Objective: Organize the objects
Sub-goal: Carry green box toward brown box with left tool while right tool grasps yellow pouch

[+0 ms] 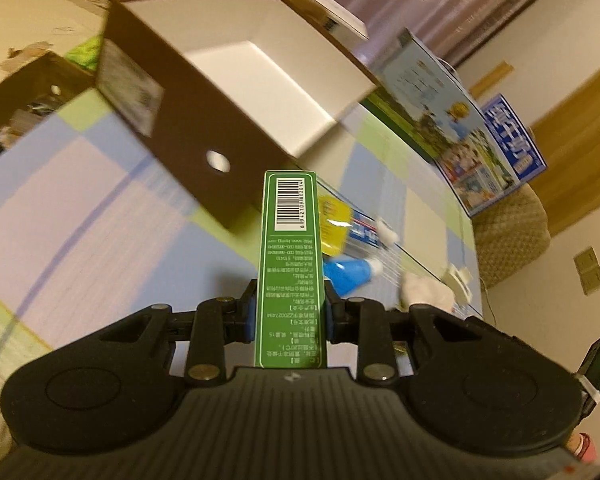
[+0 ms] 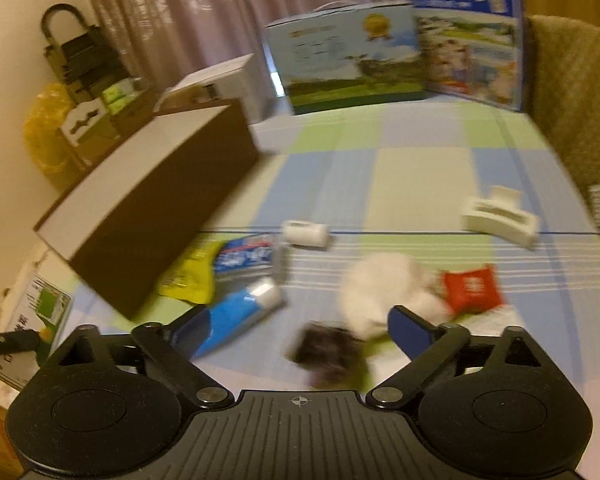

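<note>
left gripper (image 1: 289, 316) clamps a slim green cardboard carton (image 1: 291, 264) by its long side faces, before the open brown, white-lined box (image 1: 228, 92); probably light, rigid, crushable. right gripper (image 2: 300, 330) spread wide, empty, above the checked tablecloth (image 2: 420, 168).

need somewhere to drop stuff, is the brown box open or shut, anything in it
Open. The brown box has no lid on; the left wrist view looks into its white inside, and the part shown is bare. The near corner is hidden.
</note>
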